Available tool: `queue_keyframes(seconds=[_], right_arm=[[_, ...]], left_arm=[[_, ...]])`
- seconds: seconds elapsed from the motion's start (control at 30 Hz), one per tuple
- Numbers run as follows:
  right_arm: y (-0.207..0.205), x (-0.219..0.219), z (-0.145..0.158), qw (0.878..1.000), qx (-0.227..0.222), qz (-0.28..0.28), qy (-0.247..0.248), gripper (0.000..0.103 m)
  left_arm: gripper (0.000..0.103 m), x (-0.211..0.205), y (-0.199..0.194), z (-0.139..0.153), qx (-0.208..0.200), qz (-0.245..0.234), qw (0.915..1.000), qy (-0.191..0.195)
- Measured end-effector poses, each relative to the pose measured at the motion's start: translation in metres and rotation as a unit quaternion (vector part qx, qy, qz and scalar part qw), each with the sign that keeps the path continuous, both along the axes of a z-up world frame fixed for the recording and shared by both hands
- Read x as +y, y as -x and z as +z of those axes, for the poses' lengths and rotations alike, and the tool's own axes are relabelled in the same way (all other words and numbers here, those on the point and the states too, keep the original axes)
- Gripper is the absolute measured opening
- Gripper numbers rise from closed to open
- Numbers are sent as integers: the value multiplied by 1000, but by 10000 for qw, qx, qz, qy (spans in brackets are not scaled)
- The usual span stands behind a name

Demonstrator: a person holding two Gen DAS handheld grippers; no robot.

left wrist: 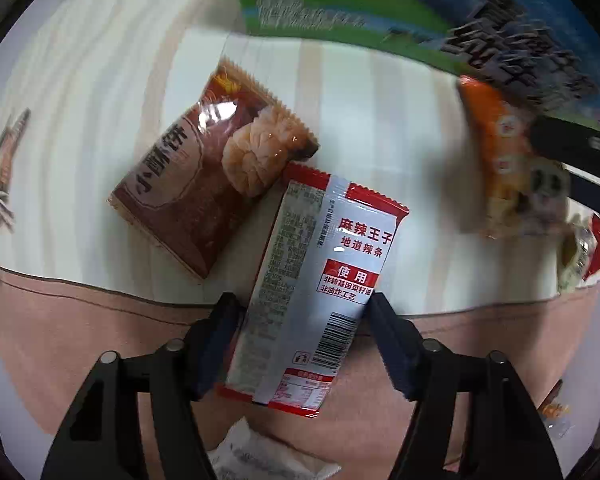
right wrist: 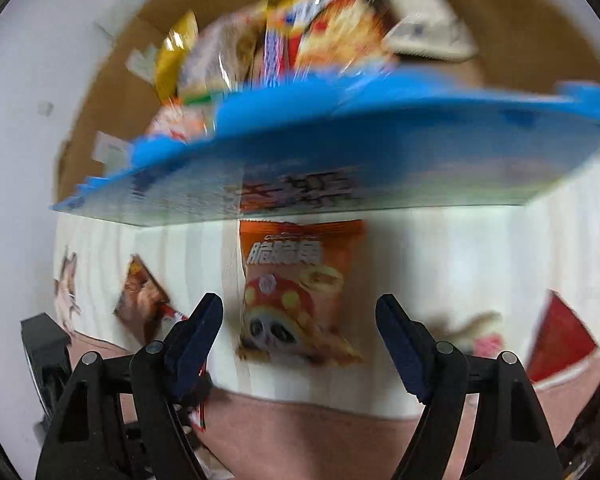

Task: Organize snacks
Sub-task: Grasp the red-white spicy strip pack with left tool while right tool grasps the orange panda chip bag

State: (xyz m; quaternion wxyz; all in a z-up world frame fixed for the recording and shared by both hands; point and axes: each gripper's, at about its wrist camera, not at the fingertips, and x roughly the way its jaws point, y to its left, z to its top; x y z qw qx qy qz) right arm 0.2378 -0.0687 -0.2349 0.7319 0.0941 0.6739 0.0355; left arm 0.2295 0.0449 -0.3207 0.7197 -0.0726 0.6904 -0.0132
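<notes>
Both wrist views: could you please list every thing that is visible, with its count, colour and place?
Silver-and-red snack packet: one, lying on the cloth between the left gripper's fingers, both pads against its edges.
Brown pastry packet: one, dark brown, beside the silver packet, touching its upper corner.
Orange snack packet: one, orange with a cartoon face, flat on the cloth between the right gripper's open fingers, not touched.
Blue box: one, blue, behind the orange packet, blurred.
Cardboard box: one, brown, behind the blue box, holding several mixed packets.
Red packet: one, at the cloth's right edge.
Cloth: one, cream striped with pink border.
Left gripper: one, black, blue pads.
Right gripper: one, black, blue pads.
</notes>
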Motion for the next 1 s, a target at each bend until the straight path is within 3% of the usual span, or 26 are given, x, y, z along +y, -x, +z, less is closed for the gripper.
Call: queue_keyframes(seconds=[0.07,0.13,0.2,0.37,0.5,0.7,0.8,1.0], right_arm=[[-3,8,-14,9997,4,44,228,80],[-2,11,-18,9992,-103,157,341,60],[6,11,-18,9991,-80,264,336,54],[54,9,-16,9951,94,814,553,54],[101,-5,-19,9947,369,857,431,54],[125,-23,-38,9969,753,202,-64,65],[129,-22,-40,9979,626,184,54,65],[140,-13,-39,9986,325,317,260,54]], left_arm=[[60,-1,-1,0,-58,-22,10000,-9],[55,-3,2,2,-122,-19,9999,-30],[54,-2,6,5,-129,116,9998,60],[55,7,28,0,161,621,9968,483],[61,2,44,-11,407,524,9948,779],[61,-19,48,-13,348,-65,9985,409],[49,-36,55,-10,225,-150,9996,96],[43,-50,66,1,56,-39,9999,79]])
